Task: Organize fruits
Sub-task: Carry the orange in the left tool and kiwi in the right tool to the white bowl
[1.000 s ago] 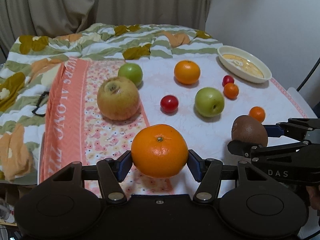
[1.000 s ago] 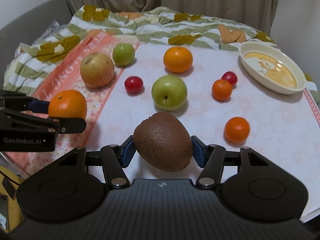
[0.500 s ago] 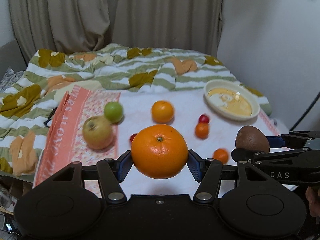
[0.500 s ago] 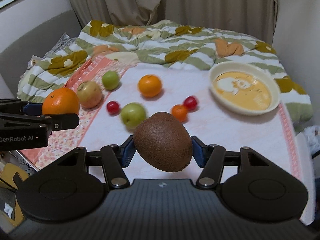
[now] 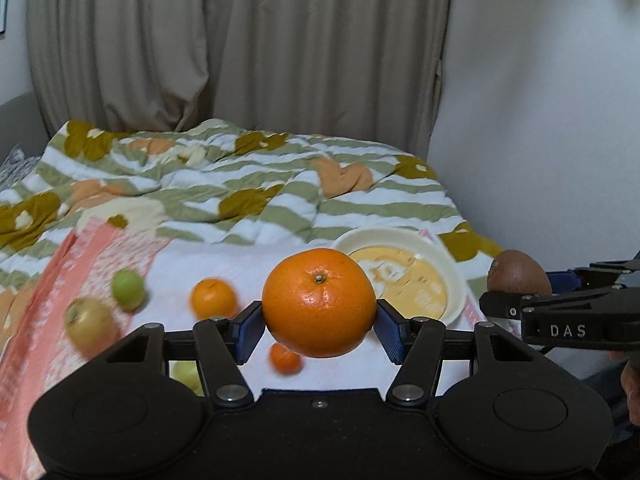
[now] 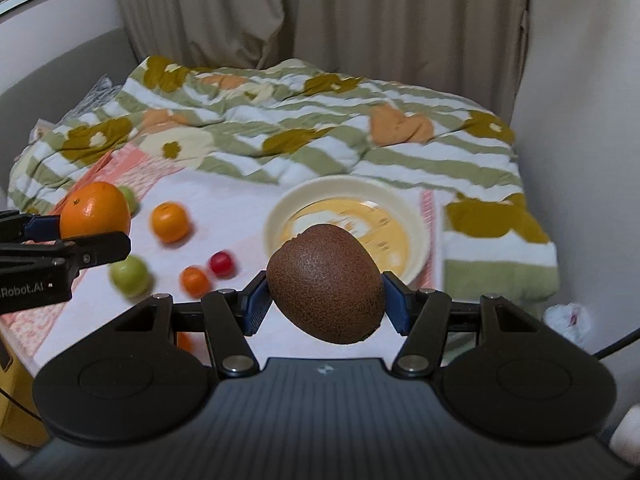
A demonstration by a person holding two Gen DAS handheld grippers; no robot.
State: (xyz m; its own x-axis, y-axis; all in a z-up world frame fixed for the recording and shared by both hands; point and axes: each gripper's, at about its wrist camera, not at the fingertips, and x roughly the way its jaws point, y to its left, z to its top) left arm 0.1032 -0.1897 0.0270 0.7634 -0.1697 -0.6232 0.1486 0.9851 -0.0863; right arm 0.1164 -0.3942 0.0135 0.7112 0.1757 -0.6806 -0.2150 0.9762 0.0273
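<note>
My left gripper (image 5: pixel 319 322) is shut on a large orange (image 5: pixel 319 302), lifted above the table. My right gripper (image 6: pixel 325 300) is shut on a brown kiwi (image 6: pixel 326 285), also in the air. From the left wrist view the kiwi (image 5: pixel 517 272) shows at the right edge; from the right wrist view the orange (image 6: pixel 95 210) shows at the left edge. A cream bowl (image 6: pixel 304 204) with a yellow inside stands on the white cloth behind the kiwi, and the same bowl (image 5: pixel 448 276) sits right of the orange. The bowl holds no fruit.
On the cloth lie a smaller orange (image 6: pixel 170 221), a green apple (image 6: pixel 130 275), a small tangerine (image 6: pixel 195 281), a red tomato (image 6: pixel 222 263) and a yellowish apple (image 5: pixel 90 326). A striped flowered blanket (image 6: pixel 320 128) lies behind; a curtain and a wall stand beyond.
Both grippers have risen and pulled back from the table with their fruit; the fruits on the cloth now look smaller and lower, and the bowl has come nearer the middle of both views.
</note>
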